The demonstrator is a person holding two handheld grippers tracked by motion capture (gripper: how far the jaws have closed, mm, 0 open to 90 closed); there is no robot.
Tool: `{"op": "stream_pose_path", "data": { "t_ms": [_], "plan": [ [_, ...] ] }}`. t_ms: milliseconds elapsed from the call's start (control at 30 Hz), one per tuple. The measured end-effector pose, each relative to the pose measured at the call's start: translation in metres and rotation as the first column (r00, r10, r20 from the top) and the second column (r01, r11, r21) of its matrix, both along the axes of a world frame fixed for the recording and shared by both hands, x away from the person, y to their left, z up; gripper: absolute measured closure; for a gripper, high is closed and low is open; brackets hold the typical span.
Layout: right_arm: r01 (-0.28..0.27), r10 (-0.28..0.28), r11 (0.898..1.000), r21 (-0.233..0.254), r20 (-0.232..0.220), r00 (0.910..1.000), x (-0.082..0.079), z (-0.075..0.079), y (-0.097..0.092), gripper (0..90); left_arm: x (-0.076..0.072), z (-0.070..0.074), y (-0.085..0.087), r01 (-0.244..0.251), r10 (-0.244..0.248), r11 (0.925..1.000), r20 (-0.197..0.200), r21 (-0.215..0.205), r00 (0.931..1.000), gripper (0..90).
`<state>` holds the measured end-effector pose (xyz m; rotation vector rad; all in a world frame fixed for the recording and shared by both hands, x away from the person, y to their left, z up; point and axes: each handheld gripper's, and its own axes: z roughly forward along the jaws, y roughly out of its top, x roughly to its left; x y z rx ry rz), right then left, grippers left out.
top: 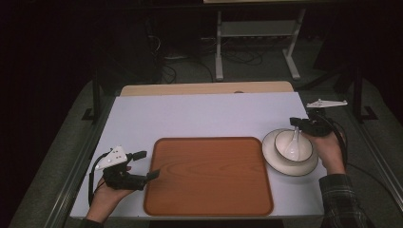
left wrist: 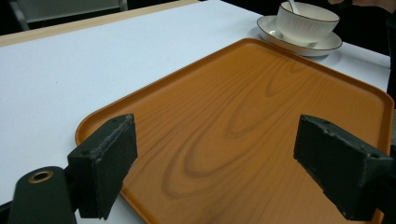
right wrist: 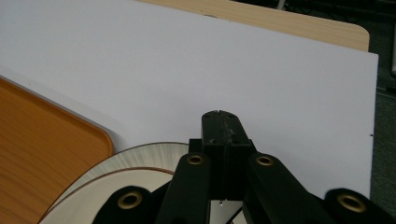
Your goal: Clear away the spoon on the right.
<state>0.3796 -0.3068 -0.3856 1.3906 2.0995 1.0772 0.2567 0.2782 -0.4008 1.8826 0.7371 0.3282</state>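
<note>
The right gripper (top: 298,123) has its fingers pressed together on the handle of the spoon (top: 293,145), which stands in the bowl (top: 293,146) on the saucer (top: 273,154), just right of the tray (top: 209,175). The left gripper (top: 146,165) has its fingers spread wide and empty at the tray's left edge, with bare white surface (top: 199,114) beyond the tray.

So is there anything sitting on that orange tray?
No, the orange tray is bare wood grain; the bowl sits on its plate beside it.

My right gripper (top: 297,124) pinches the handle of a white spoon (top: 293,145) standing in the bowl (top: 291,148) on its saucer (top: 271,153). My left gripper (top: 148,165) rests open-jawed at the wooden tray's (top: 209,178) left edge on the white table (top: 199,116).
</note>
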Motion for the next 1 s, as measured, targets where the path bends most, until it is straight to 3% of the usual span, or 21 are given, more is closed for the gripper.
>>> {"op": "stream_pose_path", "data": {
  "t_ms": [667,1000],
  "plan": [
    [0.047,-0.048,0.998,-0.032,-0.015,0.9987,-0.011,-0.001,-0.017,89.4,0.000,0.000,0.000,0.002,-0.002,1.0000,0.001,0.000,1.0000,13.0],
    [0.065,-0.066,0.997,-0.046,-0.024,0.9975,-0.024,0.000,-0.028,89.4,0.000,0.001,0.000,0.004,-0.004,1.0000,0.004,0.000,1.0000,13.0]
  ]
}}
